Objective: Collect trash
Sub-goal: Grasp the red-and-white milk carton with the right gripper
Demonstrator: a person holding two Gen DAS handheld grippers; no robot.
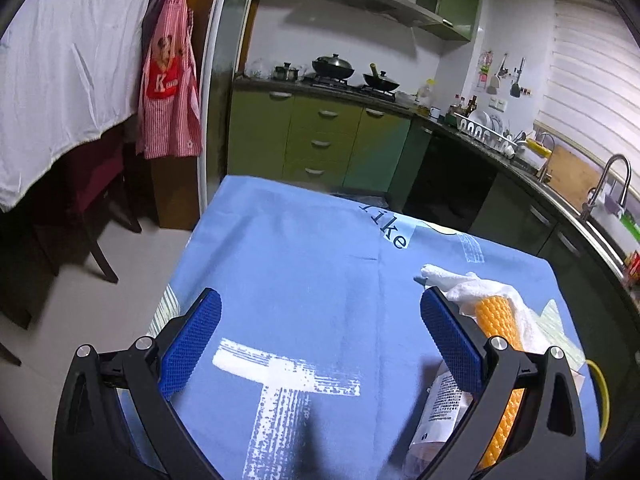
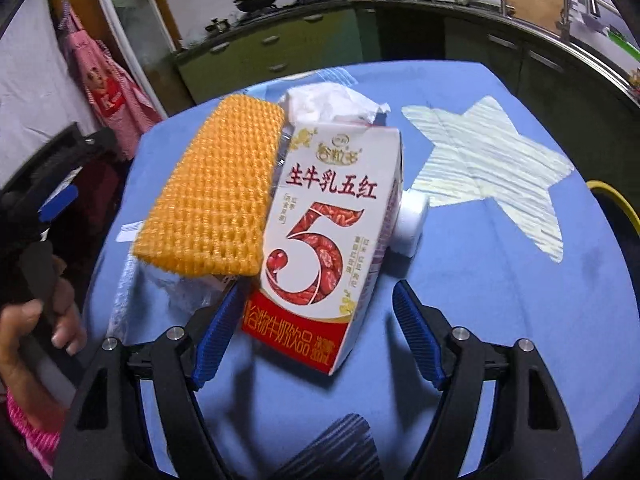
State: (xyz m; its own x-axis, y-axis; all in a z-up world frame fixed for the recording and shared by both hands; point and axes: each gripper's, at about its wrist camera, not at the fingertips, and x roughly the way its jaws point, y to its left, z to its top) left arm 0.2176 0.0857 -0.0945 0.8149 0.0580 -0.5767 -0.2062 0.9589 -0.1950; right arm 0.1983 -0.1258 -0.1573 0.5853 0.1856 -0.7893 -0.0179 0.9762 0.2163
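A white and red milk carton (image 2: 324, 216) with a white cap lies on the blue tablecloth (image 2: 500, 280). An orange foam net (image 2: 212, 188) leans on its left side, with crumpled white tissue (image 2: 324, 100) behind and a clear plastic wrapper (image 2: 176, 292) under it. My right gripper (image 2: 316, 320) is open, its jaws on either side of the carton's near end. My left gripper (image 1: 320, 344) is open and empty over bare cloth. In the left wrist view the foam net (image 1: 496, 316), tissue (image 1: 464, 280) and wrapper (image 1: 444, 404) lie behind its right finger.
The table stands in a kitchen with green cabinets (image 1: 320, 140), a stove with pans (image 1: 348, 72) and a sink counter (image 1: 592, 200) to the right. A chair (image 1: 92, 200) and a white-draped table stand at the left. A yellow cable (image 2: 616, 200) hangs at the table's right edge.
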